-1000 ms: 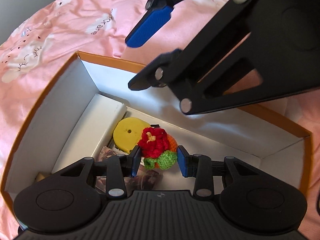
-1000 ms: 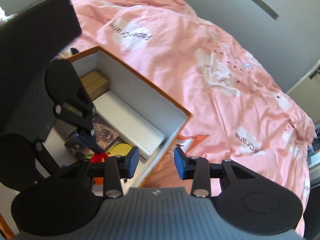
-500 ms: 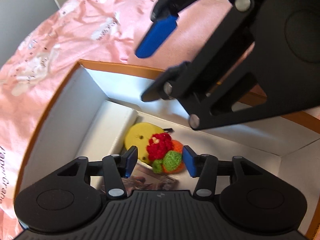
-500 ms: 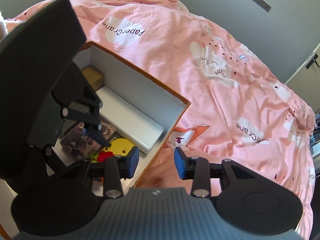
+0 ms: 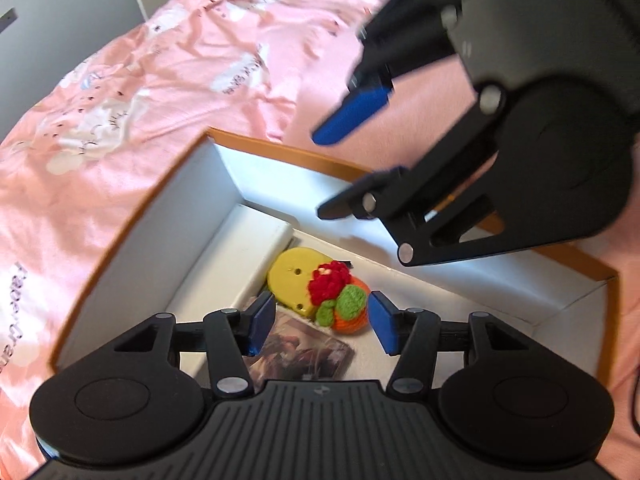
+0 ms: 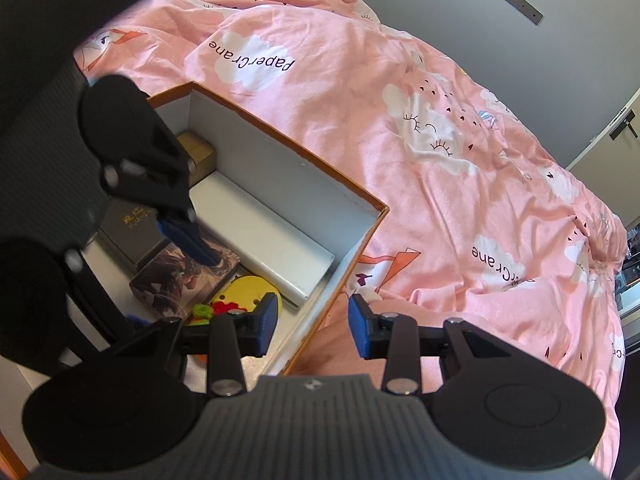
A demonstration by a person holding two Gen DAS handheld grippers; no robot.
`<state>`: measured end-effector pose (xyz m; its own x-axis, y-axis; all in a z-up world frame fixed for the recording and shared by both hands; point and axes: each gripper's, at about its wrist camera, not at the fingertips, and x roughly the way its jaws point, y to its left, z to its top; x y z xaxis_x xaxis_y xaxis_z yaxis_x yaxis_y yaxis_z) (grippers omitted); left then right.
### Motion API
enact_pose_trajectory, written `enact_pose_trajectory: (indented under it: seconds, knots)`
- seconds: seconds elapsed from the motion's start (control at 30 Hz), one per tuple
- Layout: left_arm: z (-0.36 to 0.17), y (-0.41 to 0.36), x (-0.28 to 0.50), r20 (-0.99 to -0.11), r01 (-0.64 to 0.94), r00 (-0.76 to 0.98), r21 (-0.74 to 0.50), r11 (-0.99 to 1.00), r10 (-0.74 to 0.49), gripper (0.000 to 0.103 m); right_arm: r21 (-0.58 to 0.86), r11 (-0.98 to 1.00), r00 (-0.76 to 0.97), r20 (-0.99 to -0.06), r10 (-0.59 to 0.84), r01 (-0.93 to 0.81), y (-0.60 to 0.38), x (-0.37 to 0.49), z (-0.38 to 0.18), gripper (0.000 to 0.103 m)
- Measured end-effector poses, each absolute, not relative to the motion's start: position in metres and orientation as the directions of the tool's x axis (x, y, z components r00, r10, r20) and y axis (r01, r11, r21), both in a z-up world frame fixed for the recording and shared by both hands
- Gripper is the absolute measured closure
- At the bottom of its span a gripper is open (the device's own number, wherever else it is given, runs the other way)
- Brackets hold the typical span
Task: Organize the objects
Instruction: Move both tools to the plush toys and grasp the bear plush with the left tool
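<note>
An orange-rimmed white box [image 5: 188, 184] lies on a pink bed. Inside lie a crocheted red, green and orange toy [image 5: 340, 300], a yellow disc [image 5: 292, 276], a picture card pack [image 5: 304, 352] and a long white box [image 5: 240, 252]. My left gripper [image 5: 322, 322] is open and empty above the toy. My right gripper [image 6: 312, 326] is open and empty, straddling the box rim [image 6: 340, 276]; it also shows in the left wrist view [image 5: 352, 160]. The right wrist view shows the toy [image 6: 212, 310], disc [image 6: 248, 288], card pack [image 6: 180, 280] and a dark book [image 6: 132, 224].
The pink duvet [image 6: 440, 140] with cloud prints surrounds the box. A small brown carton [image 6: 198, 152] sits in the box's far corner. Grey walls and a door frame [image 6: 600, 128] stand beyond the bed.
My left gripper has let go of the crocheted toy and risen away from it; the toy now lies by the yellow disc. The right gripper has drawn back slightly.
</note>
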<state>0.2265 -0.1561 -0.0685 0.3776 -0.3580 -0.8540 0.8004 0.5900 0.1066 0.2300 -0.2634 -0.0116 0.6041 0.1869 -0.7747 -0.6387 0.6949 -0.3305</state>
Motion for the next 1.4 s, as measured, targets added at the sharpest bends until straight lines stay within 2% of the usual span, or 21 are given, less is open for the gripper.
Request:
enact_pose_trajectory:
  seconds: [0.2, 0.43, 0.7, 0.9, 1.1, 1.23, 1.4]
  knots:
    - [-0.025, -0.100, 0.229, -0.840, 0.757, 0.419, 0.114, 0.643, -0.345, 0.040, -0.282, 0.723, 0.597, -0.771, 0.220, -0.631, -0.251, 0.226, -0.001, 0.063]
    - [0.014, -0.065, 0.202, -0.850, 0.678, 0.458, 0.143, 0.721, -0.262, 0.040, -0.158, 0.730, 0.552, -0.762, 0.339, -0.665, -0.213, 0.215, 0.022, 0.061]
    - [0.041, 0.014, 0.184, -0.868, 0.533, 0.460, 0.101, 0.840, -0.187, 0.040, -0.021, 0.648, 0.446, -0.742, 0.500, -0.761, -0.145, 0.199, 0.037, 0.060]
    - [0.033, 0.064, 0.163, -0.894, 0.434, 0.432, 0.090, 0.896, -0.119, 0.042, 0.031, 0.555, 0.345, -0.755, 0.558, -0.831, -0.090, 0.184, 0.026, 0.060]
    - [0.017, 0.096, 0.143, -0.916, 0.371, 0.360, -0.032, 0.928, -0.175, 0.050, 0.014, 0.476, 0.277, -0.798, 0.535, -0.879, -0.051, 0.171, 0.002, 0.060]
    - [-0.003, 0.094, 0.136, -0.937, 0.409, 0.290, -0.064, 0.910, -0.196, 0.058, -0.018, 0.433, 0.250, -0.837, 0.486, -0.901, -0.032, 0.163, -0.018, 0.066]
    - [-0.025, 0.089, 0.142, -0.951, 0.441, 0.235, -0.078, 0.894, -0.199, 0.065, -0.018, 0.400, 0.207, -0.876, 0.436, -0.917, -0.018, 0.160, -0.039, 0.075]
